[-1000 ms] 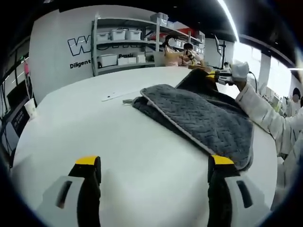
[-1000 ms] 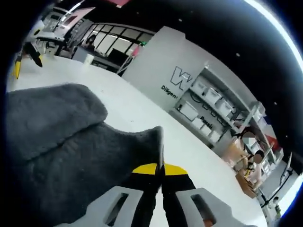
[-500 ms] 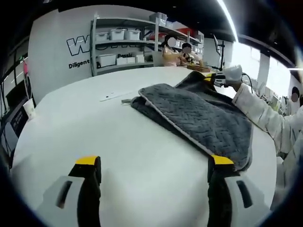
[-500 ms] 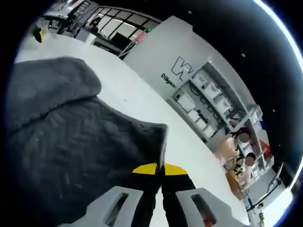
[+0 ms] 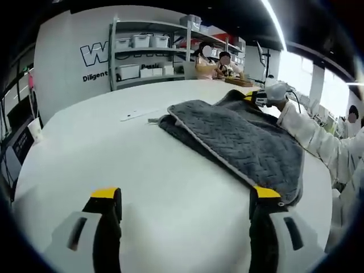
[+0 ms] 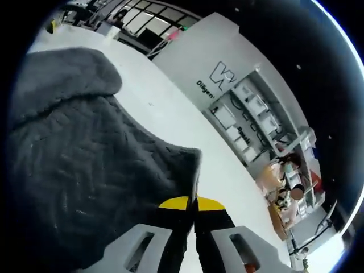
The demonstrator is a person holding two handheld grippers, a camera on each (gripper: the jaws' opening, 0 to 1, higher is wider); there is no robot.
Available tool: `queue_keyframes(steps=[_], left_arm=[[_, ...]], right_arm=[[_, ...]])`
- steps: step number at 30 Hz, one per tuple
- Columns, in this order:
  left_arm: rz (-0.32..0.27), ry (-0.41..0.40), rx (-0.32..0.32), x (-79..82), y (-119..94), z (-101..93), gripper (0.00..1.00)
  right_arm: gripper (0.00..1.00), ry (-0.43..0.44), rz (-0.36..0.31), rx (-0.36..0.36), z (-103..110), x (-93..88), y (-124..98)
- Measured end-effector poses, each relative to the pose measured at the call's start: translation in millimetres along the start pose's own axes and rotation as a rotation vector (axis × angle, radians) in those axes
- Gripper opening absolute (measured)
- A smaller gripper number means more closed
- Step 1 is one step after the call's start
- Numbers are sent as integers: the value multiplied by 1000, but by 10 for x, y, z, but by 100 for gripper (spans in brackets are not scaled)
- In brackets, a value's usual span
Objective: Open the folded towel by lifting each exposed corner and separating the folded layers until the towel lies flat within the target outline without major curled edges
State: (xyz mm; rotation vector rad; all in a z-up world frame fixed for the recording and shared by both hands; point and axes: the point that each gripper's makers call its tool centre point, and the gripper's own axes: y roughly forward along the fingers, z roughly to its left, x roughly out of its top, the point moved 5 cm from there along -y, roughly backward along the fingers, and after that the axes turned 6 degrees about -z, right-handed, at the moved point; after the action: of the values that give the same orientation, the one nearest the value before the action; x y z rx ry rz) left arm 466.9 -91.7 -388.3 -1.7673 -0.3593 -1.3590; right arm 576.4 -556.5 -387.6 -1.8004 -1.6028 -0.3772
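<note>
A dark grey towel (image 5: 239, 142) with a herringbone weave and a pale hem lies folded on the white round table (image 5: 131, 165). My left gripper (image 5: 185, 199) hovers open over the bare tabletop, short of the towel's near edge. At the towel's far side, my right gripper (image 5: 257, 96) holds a lifted corner, with a person's sleeve (image 5: 310, 133) behind it. In the right gripper view, my right gripper (image 6: 191, 202) is shut on the towel (image 6: 79, 170) at its corner, and the cloth spreads away to the left.
Shelves with white bins (image 5: 145, 54) stand along the back wall. Two people sit at a far table (image 5: 219, 62). A thin strip (image 5: 136, 115) lies on the table beyond the towel. A white cup (image 5: 36, 129) stands at the left edge.
The right gripper has tilted and carried the held corner a little; more towel spreads under its view. The left gripper has stayed in place.
</note>
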Motion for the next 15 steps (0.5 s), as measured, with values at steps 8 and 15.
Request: queue_keyframes(steps=[8, 15], left_arm=[[0, 2, 0, 4, 3, 0, 92], [2, 2, -1, 7, 12, 5, 92]], right_arm=[[0, -57, 52, 16, 67, -108, 63], [0, -64, 70, 18, 64, -166, 100]])
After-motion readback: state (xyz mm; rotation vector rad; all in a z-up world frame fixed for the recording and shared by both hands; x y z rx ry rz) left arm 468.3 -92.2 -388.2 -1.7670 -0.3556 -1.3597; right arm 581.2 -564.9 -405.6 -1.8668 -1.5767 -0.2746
